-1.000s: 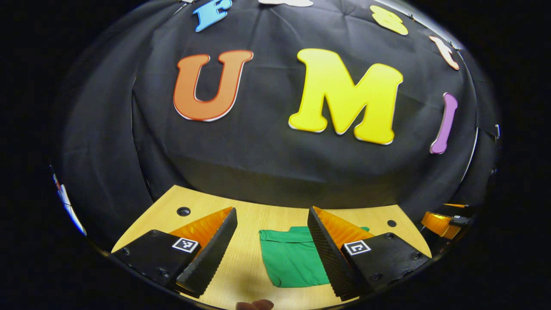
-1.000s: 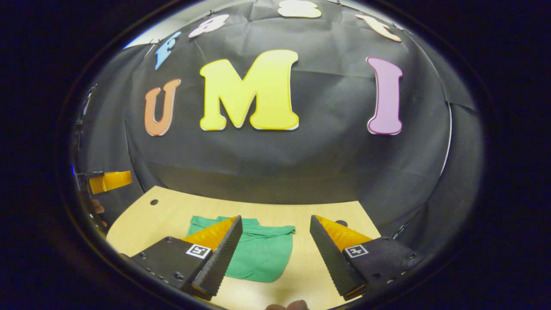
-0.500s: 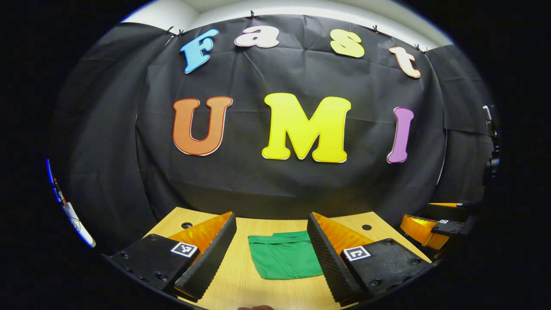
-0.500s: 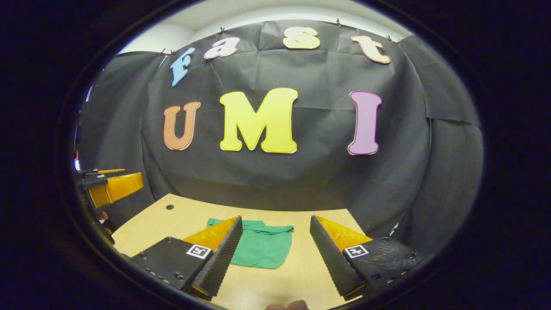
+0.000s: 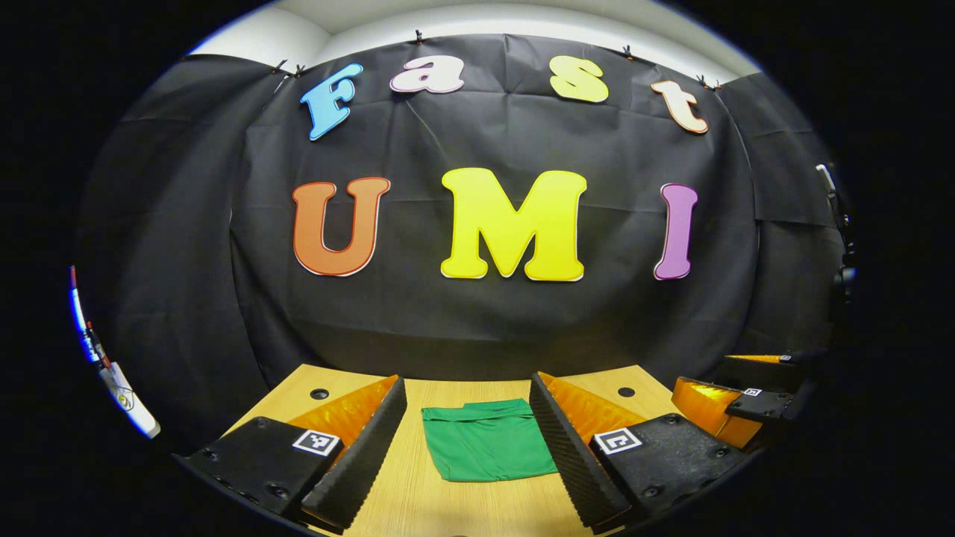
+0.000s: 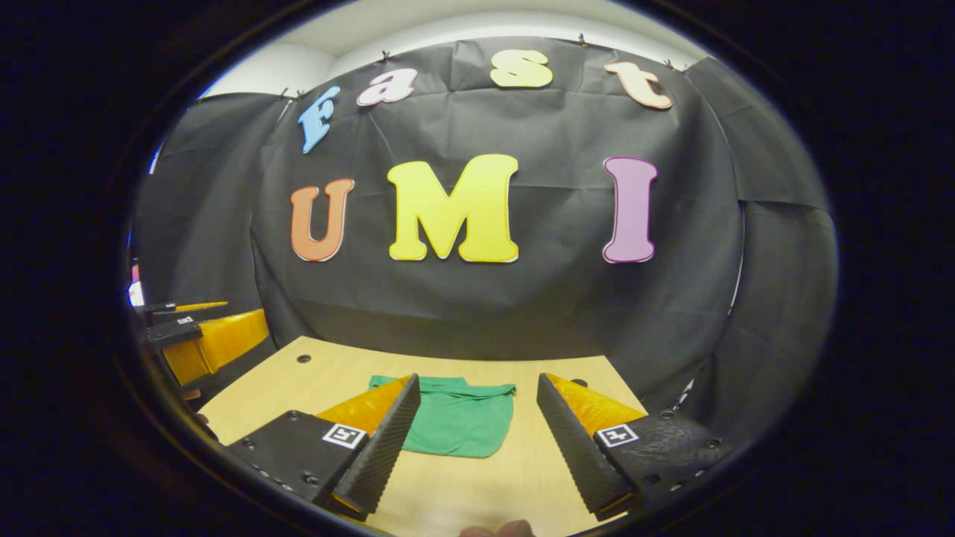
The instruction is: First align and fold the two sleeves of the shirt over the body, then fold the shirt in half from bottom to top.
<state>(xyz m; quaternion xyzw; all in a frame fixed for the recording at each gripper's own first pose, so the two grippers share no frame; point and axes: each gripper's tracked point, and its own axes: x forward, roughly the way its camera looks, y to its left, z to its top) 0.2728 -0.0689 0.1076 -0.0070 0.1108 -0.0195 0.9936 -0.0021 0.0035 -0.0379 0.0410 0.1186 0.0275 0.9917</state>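
A green shirt [image 5: 485, 444] lies folded into a compact rectangle on the wooden table [image 5: 440, 500], collar edge toward the back wall. In the left gripper view my left gripper [image 5: 468, 384] is open, raised above the table on the near side of the shirt, nothing between its fingers. The right gripper view has the same shirt [image 6: 462, 425] just left of centre, partly behind my right gripper's left finger. My right gripper [image 6: 477, 380] is open and holds nothing. The right gripper [image 5: 735, 399] appears at the right edge of the left gripper view, and the left gripper [image 6: 201, 335] at the left edge of the right gripper view.
The black cloth wall stands close behind the table's far edge. Small round holes sit in the tabletop near the back corners [image 5: 319, 393] [image 5: 626, 391]. A fingertip [image 6: 496, 529] shows at the bottom edge of the right gripper view.
Both grippers have lifted and drawn back from the shirt, so it looks smaller and farther off. Both stayed open. The shirt has not moved.
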